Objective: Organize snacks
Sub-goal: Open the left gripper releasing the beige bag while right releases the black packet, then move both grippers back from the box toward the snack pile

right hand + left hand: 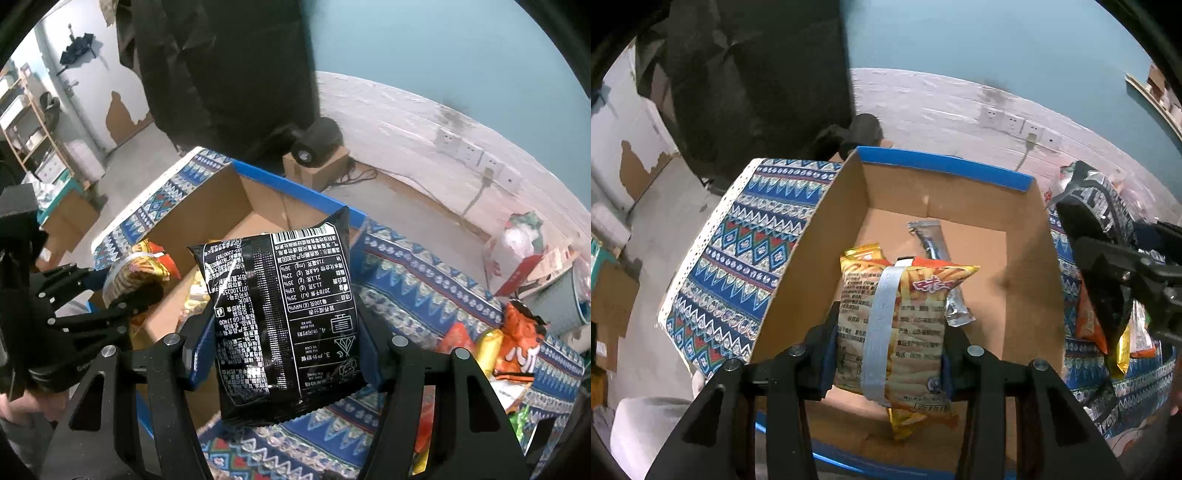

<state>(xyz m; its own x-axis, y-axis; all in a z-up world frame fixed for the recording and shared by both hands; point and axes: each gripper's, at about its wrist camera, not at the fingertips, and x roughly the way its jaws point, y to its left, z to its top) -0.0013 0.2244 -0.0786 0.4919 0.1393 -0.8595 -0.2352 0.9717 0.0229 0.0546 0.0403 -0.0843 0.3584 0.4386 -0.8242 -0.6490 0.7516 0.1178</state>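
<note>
My left gripper (886, 354) is shut on a yellow-orange fries snack bag (897, 325) and holds it over the open cardboard box (1015, 266) with blue rim. A silver packet (942, 273) lies on the box floor. My right gripper (284, 354) is shut on a black snack bag (284, 317) with white print, held above the patterned tablecloth (406, 280) just right of the box (207, 218). The black bag also shows in the left wrist view (1097, 206), and the left gripper with its fries bag (133, 273) shows in the right wrist view.
Several more snack bags (509, 343) lie on the cloth at the right. A small cardboard box with a dark round object (317, 144) stands on the floor behind the table. Wall sockets (476, 155) are on the far wall. Shelves (29, 125) stand at the left.
</note>
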